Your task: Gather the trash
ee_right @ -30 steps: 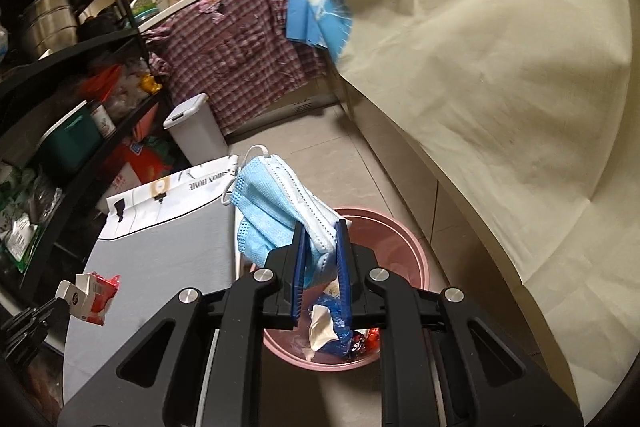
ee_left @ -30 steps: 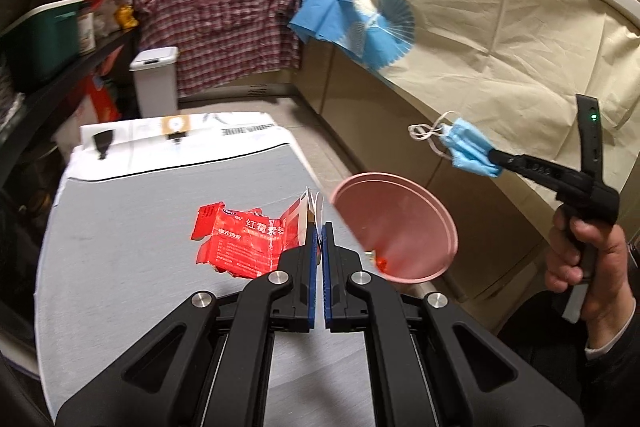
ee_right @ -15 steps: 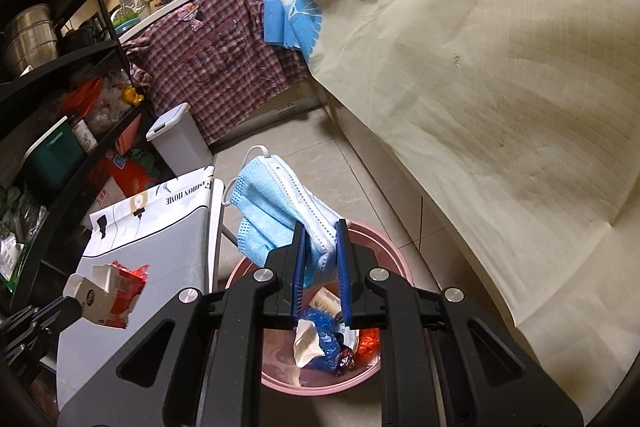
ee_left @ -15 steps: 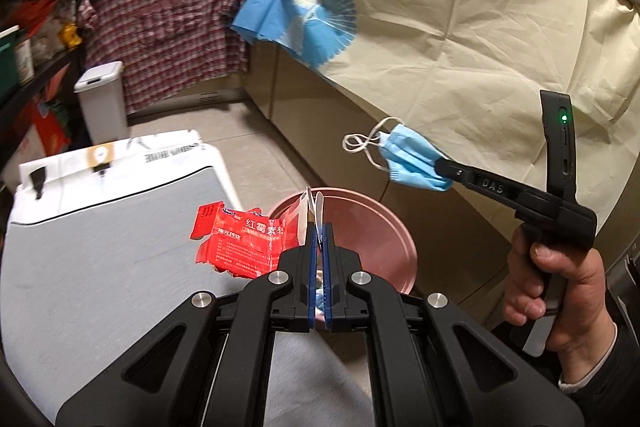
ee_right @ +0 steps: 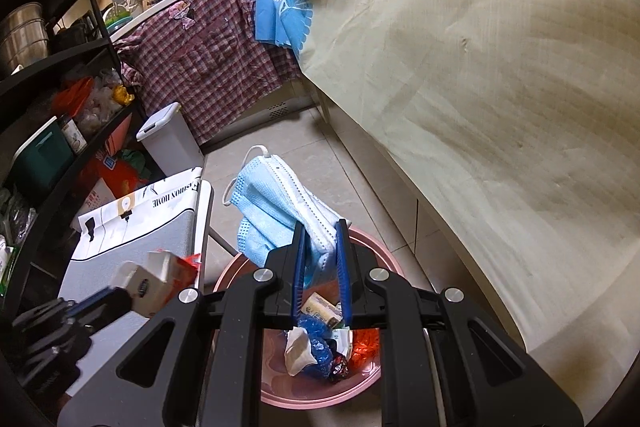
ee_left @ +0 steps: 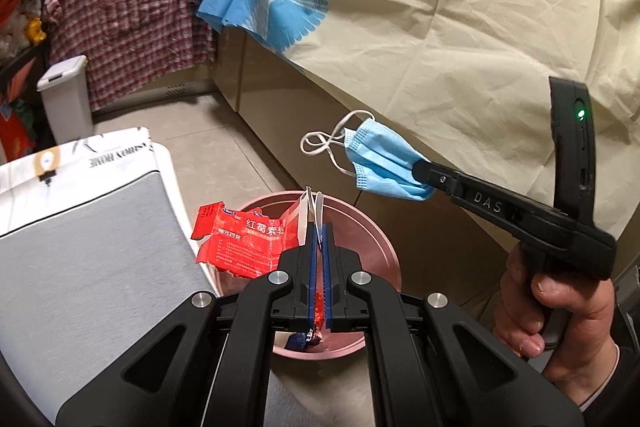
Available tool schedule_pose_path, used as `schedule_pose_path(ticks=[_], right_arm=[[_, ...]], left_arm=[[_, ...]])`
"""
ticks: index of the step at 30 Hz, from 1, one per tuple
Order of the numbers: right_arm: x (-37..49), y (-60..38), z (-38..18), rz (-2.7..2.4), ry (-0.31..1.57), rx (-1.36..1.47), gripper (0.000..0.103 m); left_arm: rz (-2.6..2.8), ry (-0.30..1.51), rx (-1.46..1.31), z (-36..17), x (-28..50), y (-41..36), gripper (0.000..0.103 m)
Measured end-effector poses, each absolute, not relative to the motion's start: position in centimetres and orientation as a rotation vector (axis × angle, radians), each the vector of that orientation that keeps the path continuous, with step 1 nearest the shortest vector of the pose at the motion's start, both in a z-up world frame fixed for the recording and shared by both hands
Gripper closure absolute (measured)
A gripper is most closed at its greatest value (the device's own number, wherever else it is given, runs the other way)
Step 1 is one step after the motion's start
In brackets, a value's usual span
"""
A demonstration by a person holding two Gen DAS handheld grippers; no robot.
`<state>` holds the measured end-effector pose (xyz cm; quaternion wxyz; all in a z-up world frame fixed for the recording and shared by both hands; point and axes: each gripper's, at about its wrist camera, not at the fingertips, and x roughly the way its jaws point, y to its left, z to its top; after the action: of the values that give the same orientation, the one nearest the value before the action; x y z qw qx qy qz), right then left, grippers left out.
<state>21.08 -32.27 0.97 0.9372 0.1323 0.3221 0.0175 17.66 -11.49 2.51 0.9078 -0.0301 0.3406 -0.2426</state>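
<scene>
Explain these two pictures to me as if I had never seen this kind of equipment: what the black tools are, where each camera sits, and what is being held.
There is no robot here. A person holds a black two-finger grabber in each hand, and each has a wide-angle camera looking forward along its fingers.

One picture is from the left gripper. Its jaws are shut on a red and white wrapper. To the right, a hand holds the right gripper.

The other picture is from the right gripper, whose jaws pinch a blue face mask.

Both are held above a pink bin on the floor, which already holds scraps. Beside it is a grey-topped table.
</scene>
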Motion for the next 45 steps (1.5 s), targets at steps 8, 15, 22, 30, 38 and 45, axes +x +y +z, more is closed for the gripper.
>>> schedule_pose_path(ticks=[8,15,22,30,38,45], right_arm=[[22.3,-32.3,0.2,0.028,0.678,0.271,0.088],[23.2,-32.1,-0.2,0.025,0.690,0.267,0.088],[23.9,-32.3,-0.9,0.006,0.726,0.264,0.059],[22.2,-32.1,-0.3,0.009,0.711,0.234,0.047],[17.6,-30.9,2.1,0.052,0.624,0.210,0.028],[12.1,-30.2,3.3,0.081,0.553,0.175,0.014]], left_arm=[[-0.536,0.743,-0.074,0.3,19.8,-13.1,0.101],[-0.576,0.763,-0.093,-0.7,20.8,-13.8,0.100],[-0.566,0.822,-0.156,-1.8,21.0,-12.1,0.078],[-0.479,0.788,-0.176,-0.1,18.0,-8.9,0.067],[-0.361,0.712,-0.142,3.2,13.1,-6.9,0.038],[-0.216,0.655,-0.113,4.7,7.8,-4.8,0.027]])
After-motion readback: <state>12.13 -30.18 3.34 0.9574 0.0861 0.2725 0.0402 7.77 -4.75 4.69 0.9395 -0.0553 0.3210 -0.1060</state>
